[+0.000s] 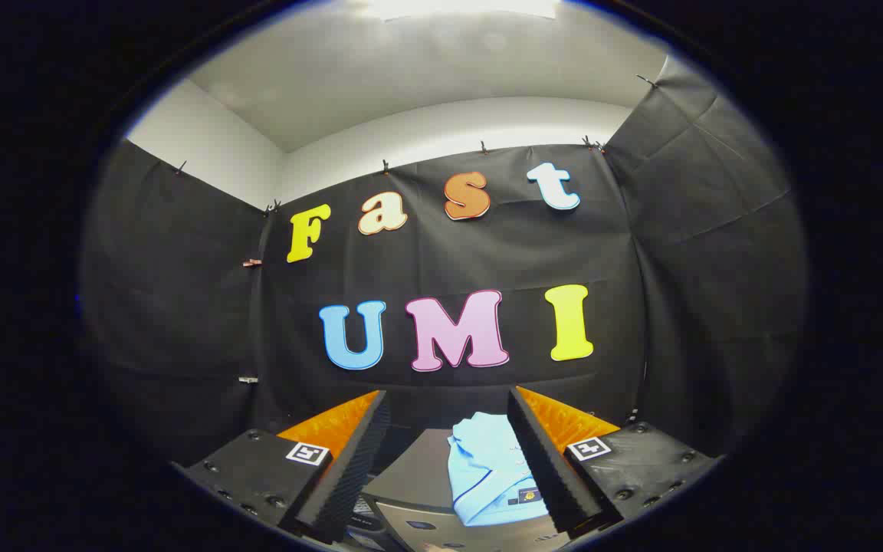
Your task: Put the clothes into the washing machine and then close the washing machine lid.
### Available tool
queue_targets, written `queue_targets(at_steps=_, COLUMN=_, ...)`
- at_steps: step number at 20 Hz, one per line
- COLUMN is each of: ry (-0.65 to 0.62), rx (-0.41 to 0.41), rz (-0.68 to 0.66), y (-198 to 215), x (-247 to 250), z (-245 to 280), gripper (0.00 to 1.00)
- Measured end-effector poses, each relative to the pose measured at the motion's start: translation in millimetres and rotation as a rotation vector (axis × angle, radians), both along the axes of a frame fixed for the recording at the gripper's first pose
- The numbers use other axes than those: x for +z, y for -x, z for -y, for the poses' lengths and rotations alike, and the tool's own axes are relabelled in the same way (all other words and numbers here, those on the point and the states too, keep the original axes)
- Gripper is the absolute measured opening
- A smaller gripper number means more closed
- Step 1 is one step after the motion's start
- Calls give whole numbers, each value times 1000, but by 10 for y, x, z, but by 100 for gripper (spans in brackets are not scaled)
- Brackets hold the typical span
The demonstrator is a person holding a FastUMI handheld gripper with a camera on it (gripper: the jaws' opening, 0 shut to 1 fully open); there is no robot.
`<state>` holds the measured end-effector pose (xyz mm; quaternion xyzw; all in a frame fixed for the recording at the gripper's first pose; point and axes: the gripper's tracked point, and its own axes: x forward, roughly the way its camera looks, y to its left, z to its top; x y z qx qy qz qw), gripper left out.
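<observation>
Gripper view had my claw held level, its two fingers spread wide apart and gripping nothing. Each finger was a long wedge shape, faced on the inner side with ridged, ribbed padding, and each was bolted to a flat block that carried a small square printed marker.

Between the fingers, lying closer to the right one, was a folded shirt. It was soft cloth, pale blue, with a thin dark stripe running along one edge and a small dark patch near its nearer end. The right finger covered part of its side; I could not tell whether the finger touched the cloth.

The shirt lay on the smooth, flat, dark grey top of the washing machine. That top looked closed, so nothing showed of what was inside. A lighter grey panel with rounded corners ran across the nearer edge of the machine, below the shirt.

Beyond the machine hung the black cloth wall, creased and pinned up with small clips along its top edge. Above it were a plain white wall and ceiling.
</observation>
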<state>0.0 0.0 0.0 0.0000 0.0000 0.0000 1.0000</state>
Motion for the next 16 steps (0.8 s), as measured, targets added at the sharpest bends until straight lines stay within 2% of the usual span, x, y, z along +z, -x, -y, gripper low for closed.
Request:
queue_targets(at_steps=9, ry=24, rx=37, rz=-40, y=-13, x=-110, z=-193, gripper=97)
queue_targets(at_steps=16, ry=0, rx=22, rz=-57, y=-170, x=-209, z=-304, gripper=97)
